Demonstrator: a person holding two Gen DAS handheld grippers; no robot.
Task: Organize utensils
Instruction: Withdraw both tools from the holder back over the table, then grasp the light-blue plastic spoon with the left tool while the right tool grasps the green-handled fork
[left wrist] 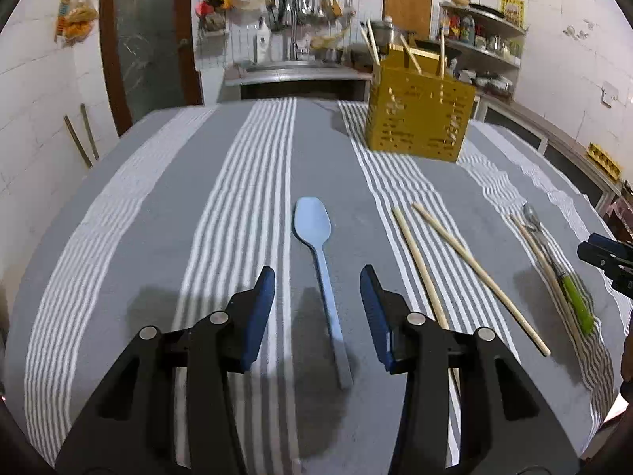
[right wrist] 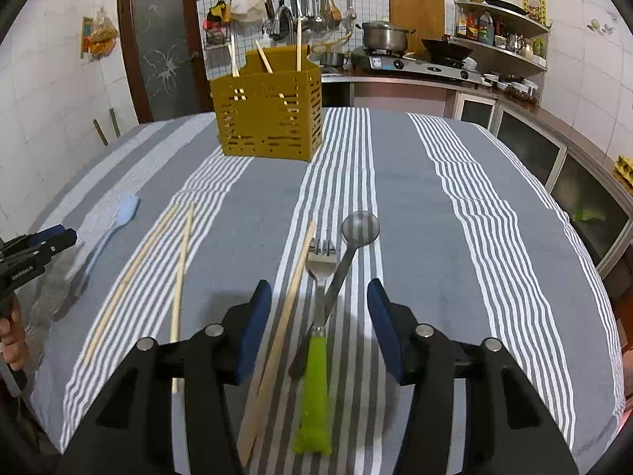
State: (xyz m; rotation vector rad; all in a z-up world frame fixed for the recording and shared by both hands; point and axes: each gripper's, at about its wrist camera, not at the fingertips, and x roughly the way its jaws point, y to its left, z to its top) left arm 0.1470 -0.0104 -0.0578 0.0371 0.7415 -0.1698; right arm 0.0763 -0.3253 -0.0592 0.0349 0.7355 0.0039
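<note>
A light blue spoon (left wrist: 321, 269) lies on the striped cloth, its handle between the fingers of my open, empty left gripper (left wrist: 317, 281). Two chopsticks (left wrist: 455, 273) lie to its right. My right gripper (right wrist: 319, 293) is open and empty over a green-handled fork (right wrist: 316, 360), a metal spoon (right wrist: 348, 253) crossing it, and a chopstick (right wrist: 283, 328). A yellow slotted utensil holder (right wrist: 269, 114) with chopsticks in it stands at the far side; it also shows in the left wrist view (left wrist: 419, 118).
The table wears a grey and white striped cloth (right wrist: 455, 237). The left gripper (right wrist: 35, 253) shows at the left edge of the right wrist view. Kitchen counter, stove and shelves (right wrist: 415, 63) stand behind the table.
</note>
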